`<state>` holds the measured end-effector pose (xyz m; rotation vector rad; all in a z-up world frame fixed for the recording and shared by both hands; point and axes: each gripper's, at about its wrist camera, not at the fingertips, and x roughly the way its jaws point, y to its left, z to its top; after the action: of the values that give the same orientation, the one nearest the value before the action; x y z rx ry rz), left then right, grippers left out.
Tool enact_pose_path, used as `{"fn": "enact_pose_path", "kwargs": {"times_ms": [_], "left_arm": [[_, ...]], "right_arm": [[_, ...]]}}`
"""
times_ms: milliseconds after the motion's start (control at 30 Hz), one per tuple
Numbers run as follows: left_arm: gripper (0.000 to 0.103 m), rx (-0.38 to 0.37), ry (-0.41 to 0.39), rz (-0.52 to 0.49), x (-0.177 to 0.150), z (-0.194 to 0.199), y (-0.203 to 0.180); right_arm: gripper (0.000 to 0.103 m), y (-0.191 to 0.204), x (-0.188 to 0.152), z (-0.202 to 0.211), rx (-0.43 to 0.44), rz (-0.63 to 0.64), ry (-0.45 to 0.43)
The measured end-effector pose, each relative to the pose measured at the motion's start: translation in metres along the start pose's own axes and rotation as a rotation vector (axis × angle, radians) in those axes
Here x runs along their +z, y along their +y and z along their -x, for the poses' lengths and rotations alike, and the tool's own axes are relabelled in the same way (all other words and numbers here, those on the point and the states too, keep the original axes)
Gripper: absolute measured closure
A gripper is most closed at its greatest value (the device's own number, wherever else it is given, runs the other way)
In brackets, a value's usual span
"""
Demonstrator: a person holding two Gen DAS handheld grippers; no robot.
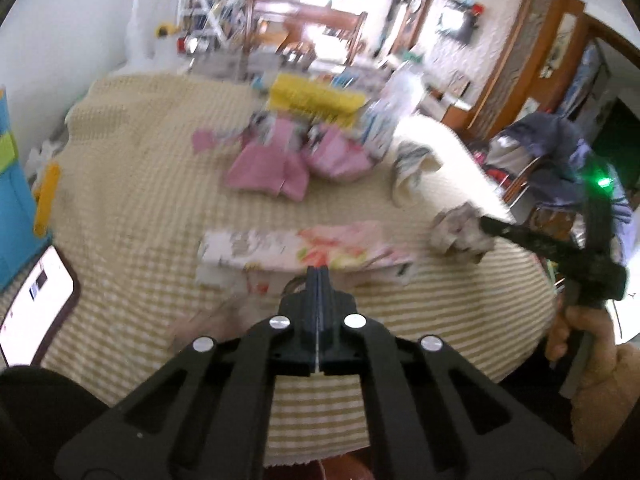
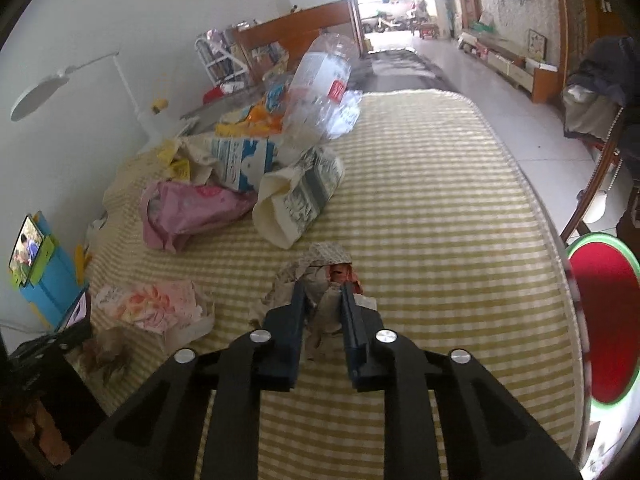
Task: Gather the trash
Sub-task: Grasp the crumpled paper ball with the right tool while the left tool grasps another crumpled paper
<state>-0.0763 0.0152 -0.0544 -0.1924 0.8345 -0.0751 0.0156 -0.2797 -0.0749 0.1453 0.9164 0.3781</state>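
Trash lies on a round table with a yellow striped cloth (image 2: pixel 440 208). My right gripper (image 2: pixel 323 290) is shut on a crumpled grey paper wad (image 2: pixel 316 276), which sits between its fingers on the cloth; it also shows in the left wrist view (image 1: pixel 460 232). My left gripper (image 1: pixel 318 270) is shut and empty, just in front of a flat floral wrapper (image 1: pixel 304 246), also seen at the left of the right wrist view (image 2: pixel 156 306). Further back lie pink bags (image 2: pixel 188 212), a cream paper bag (image 2: pixel 296 200), a milk carton (image 2: pixel 244 160) and a clear plastic bottle (image 2: pixel 324 88).
A red bin with a green rim (image 2: pixel 604 320) stands beside the table at the right. A phone (image 1: pixel 36 300) lies at the table's left edge next to a blue box (image 1: pixel 12 184). A yellow packet (image 1: pixel 316 98) lies at the back. A chair with clothes (image 1: pixel 560 160) stands at the right.
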Motion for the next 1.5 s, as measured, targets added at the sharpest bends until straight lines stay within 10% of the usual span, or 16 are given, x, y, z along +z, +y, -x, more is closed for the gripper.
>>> {"fn": "enact_pose_path", "kwargs": {"times_ms": [533,600,667,700,933,1167,1333,1500], "left_arm": [[0.101,-0.135,-0.045,-0.108,0.054,0.026,-0.016],[0.085,-0.107,-0.026,-0.154,0.057,0.029,-0.013],[0.036,-0.040,0.005,-0.208,0.058,0.032,-0.009],[0.033,0.009,0.037,-0.233,0.056,0.030,-0.007],[0.031,0.238,0.351,-0.339,0.024,-0.019,0.017],[0.031,0.232,0.539,-0.258,0.018,-0.057,0.033],[0.039,0.243,0.582,-0.263,0.009,-0.067,0.029],[0.069,0.225,0.480,-0.194,0.008,-0.053,0.029]], "right_arm": [[0.087,-0.004,0.002,0.004,0.009,-0.029,-0.035],[0.087,-0.007,0.002,0.003,0.016,-0.046,-0.028],[0.087,-0.010,0.002,0.003,0.027,-0.065,-0.023],[0.087,-0.011,0.003,0.003,0.031,-0.073,-0.021],[0.084,-0.019,0.002,0.001,0.075,-0.138,0.005],[0.083,-0.022,0.003,0.004,0.086,-0.155,-0.007],[0.083,-0.025,0.004,0.008,0.099,-0.166,-0.017],[0.083,-0.026,0.004,0.014,0.110,-0.174,-0.037]]}}
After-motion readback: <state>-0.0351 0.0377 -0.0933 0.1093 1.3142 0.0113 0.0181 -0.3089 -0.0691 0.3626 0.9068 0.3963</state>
